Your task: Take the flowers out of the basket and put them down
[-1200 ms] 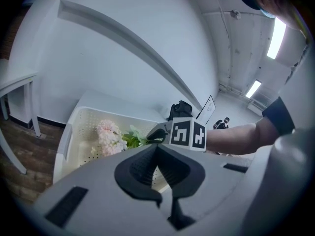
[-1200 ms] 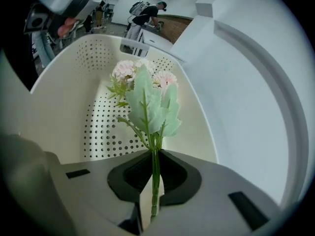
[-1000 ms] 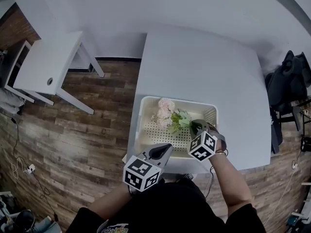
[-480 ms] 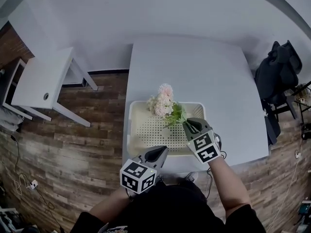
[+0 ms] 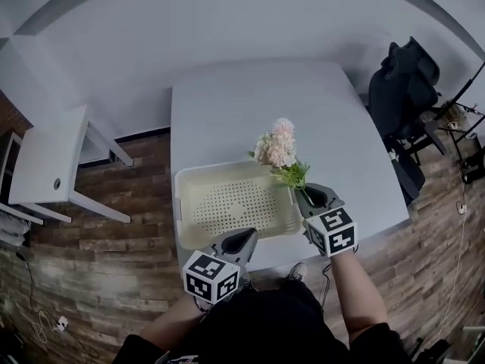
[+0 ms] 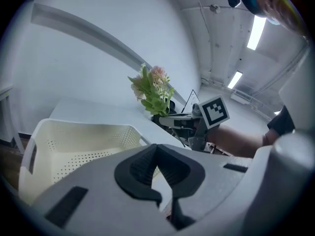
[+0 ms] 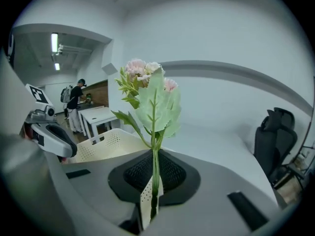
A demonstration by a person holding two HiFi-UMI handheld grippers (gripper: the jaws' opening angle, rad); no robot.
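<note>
A white table (image 5: 250, 105) fills the centre of the head view, set on a wood-plank floor (image 5: 91, 264). A smaller white side table (image 5: 45, 165) stands at the left edge and a dark office chair (image 5: 402, 89) at the upper right.

A cream perforated basket (image 5: 182, 218) sits on the table's near edge, just below the centre of the frame.

The left gripper (image 5: 248, 235) hovers at the basket's near rim, bottom centre. In its own view its jaws are together, with nothing between them (image 6: 156, 149).

The right gripper (image 5: 303, 192) is at the basket's lower right corner. Its jaws are clamped on the green stem of the flowers (image 5: 279, 146), as its own view shows (image 7: 155, 156).

The flowers are raised out of the basket and stand nearly upright in the claw. In the head view the pink and white blooms and green leaves show over the basket's upper right corner and the bare table beyond it. In the left gripper view they rise above the basket rim, right of centre (image 6: 152, 90).
</note>
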